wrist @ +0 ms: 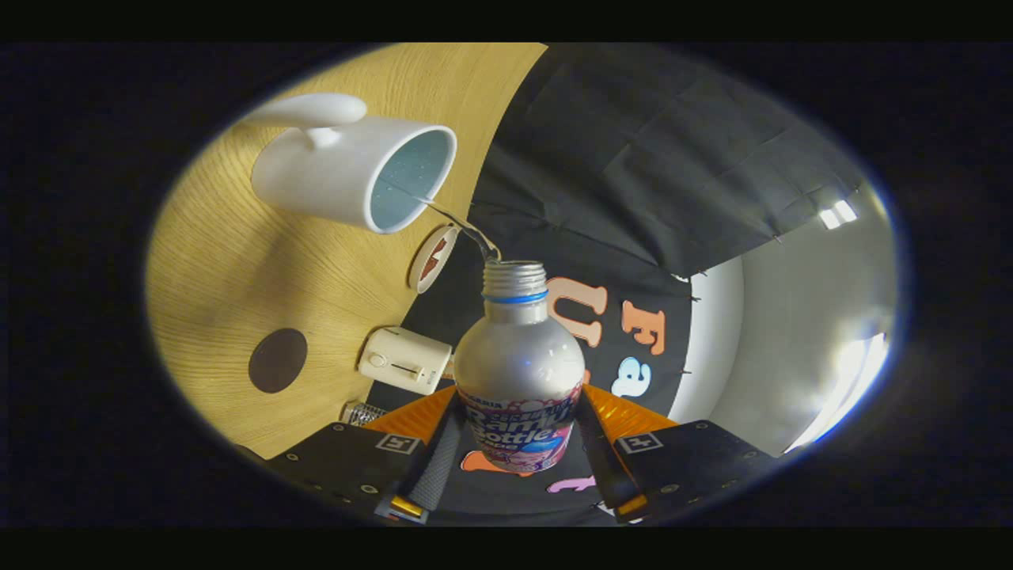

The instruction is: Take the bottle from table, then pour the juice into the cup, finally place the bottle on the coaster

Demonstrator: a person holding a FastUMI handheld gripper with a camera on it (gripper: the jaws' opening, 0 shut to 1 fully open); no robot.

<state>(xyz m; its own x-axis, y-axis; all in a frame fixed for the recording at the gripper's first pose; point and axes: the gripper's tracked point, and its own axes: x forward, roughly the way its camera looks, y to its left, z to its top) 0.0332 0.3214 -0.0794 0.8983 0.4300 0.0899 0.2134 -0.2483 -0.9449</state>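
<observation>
Between fingers [518,475], bottle [518,372], pouring into cup [356,170]

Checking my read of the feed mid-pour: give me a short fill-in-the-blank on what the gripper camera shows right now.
1. The gripper is shut on the ____, both fingers pressing its labelled lower body.
2. A thin stream of liquid runs from the bottle's open mouth into the white ____.
3. The bottle's cap is ____, leaving its threaded neck bare.
4. The round dark coaster on the wooden table has ____ standing on it.

Missing words: bottle; cup; off; nothing
</observation>
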